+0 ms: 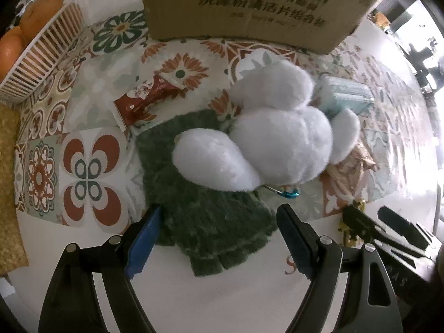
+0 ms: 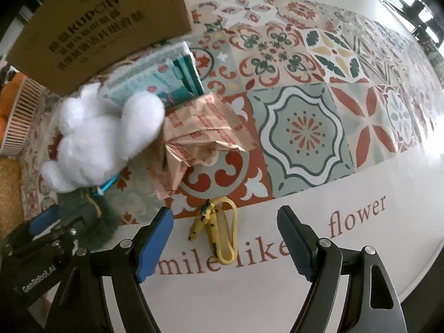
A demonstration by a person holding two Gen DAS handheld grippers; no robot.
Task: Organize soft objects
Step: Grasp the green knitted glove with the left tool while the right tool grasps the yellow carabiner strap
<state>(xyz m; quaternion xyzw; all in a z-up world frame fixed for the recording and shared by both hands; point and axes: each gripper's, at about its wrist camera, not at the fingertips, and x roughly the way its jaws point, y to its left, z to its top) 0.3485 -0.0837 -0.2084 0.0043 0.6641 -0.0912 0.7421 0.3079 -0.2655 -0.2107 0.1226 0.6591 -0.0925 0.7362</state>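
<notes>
A white plush toy [image 1: 280, 133] lies on a dark green fuzzy glove [image 1: 211, 222] on the patterned tablecloth. My left gripper [image 1: 219, 233] is open, its fingers on either side of the glove's near end. The plush toy [image 2: 102, 136] and the glove [image 2: 91, 222] also show at the left of the right wrist view. My right gripper [image 2: 224, 236] is open and empty, with a yellow banana-shaped keychain [image 2: 219, 230] lying on the table between its fingers. The left gripper [image 2: 41, 238] shows at the lower left of the right wrist view.
A cardboard box [image 1: 249, 5] stands behind the toy. A white basket [image 1: 41, 55] with oranges is at the far left. A teal tissue pack [image 2: 155, 75], a crumpled copper foil wrapper [image 2: 199, 130] and a red packet [image 1: 147, 100] lie nearby. A woven mat [image 1: 8, 188] is at the left.
</notes>
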